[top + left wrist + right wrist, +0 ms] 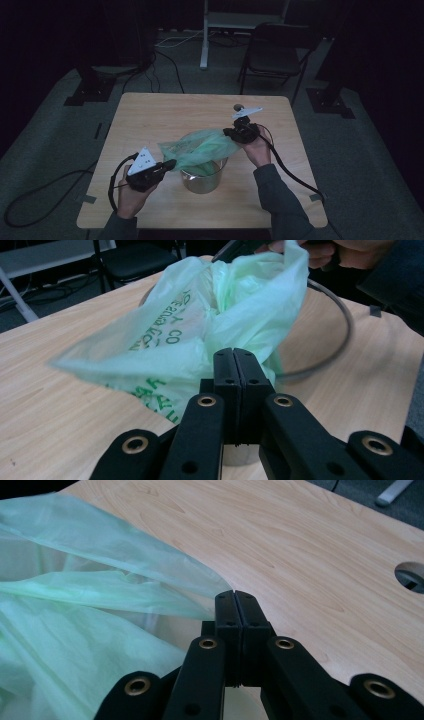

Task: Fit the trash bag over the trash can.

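1. Overhead, a thin green plastic bag (200, 150) is seen stretched between the left tongs (169, 164) and the right tongs (231, 133), over a round steel pot (202, 181) on the wooden counter (150, 115); judged as lining the pot.
2. Left gripper view: jaws are pressed together, clamped on a crinkled fold of the bag (200, 335), translucent film with green print.
3. Right gripper view: jaws are closed on the bag's (90, 600) taut edge above the pale woodgrain counter (310, 545).

Both grippers, left (169, 164) and right (231, 132), pinch a green bag (200, 148) stretched over a metal pot (202, 179).
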Motion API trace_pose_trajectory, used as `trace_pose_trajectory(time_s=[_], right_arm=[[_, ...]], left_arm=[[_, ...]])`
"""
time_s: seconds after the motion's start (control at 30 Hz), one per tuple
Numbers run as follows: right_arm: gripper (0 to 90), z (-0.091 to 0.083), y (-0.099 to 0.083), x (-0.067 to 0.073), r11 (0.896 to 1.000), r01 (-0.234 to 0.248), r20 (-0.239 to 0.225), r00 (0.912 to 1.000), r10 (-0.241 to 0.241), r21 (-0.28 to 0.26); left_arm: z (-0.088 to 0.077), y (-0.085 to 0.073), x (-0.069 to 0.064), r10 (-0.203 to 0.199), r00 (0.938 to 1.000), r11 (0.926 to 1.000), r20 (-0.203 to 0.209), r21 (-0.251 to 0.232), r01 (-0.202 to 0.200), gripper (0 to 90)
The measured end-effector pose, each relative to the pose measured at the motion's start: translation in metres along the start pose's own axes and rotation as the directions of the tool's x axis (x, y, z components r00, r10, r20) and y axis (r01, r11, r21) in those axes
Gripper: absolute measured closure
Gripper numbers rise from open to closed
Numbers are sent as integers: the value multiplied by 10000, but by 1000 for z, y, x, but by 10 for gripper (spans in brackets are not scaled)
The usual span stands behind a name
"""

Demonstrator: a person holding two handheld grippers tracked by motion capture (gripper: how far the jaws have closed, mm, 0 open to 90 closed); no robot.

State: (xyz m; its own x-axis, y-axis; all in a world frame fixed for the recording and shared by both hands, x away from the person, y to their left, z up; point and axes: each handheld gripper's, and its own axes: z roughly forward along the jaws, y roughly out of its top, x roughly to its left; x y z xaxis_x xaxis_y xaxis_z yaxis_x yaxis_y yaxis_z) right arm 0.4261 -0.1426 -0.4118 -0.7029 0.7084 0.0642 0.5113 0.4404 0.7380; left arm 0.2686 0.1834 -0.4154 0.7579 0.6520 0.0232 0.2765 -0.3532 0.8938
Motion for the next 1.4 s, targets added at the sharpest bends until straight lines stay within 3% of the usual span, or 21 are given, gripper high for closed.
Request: trace_pose_trajectory(time_s=[0.2, 0.7, 0.8, 0.9, 1.1, 1.4], right_arm=[[895, 1, 0, -3, 9997, -129, 212, 9997, 124, 227], [894, -1, 0, -7, 9981, -395, 532, 9979, 370, 463], [887, -2, -1, -7, 9982, -353, 546, 9980, 326, 479], [801, -5, -1, -5, 9989, -235, 561, 9982, 211, 417], [724, -22, 0, 0, 10000, 1, 432, 9991, 1, -39], [684, -38, -2, 7, 9995, 233, 296, 9993, -227, -224]], left_arm=[[-8, -7, -6, 47, 10000, 10000, -41, 51, -47, 894], [-21, -32, -5, -530, 9984, 9982, -181, 256, 534, 889], [-25, -30, -5, -568, 9978, 9982, -329, 187, 574, 851], [-32, -27, -5, -620, 9968, 9981, -498, -53, 618, 800], [-48, -20, -3, -603, 9962, 9970, -628, -527, 571, 705], [-45, -11, 6, -832, 9950, 9944, -544, -697, 793, 650]])
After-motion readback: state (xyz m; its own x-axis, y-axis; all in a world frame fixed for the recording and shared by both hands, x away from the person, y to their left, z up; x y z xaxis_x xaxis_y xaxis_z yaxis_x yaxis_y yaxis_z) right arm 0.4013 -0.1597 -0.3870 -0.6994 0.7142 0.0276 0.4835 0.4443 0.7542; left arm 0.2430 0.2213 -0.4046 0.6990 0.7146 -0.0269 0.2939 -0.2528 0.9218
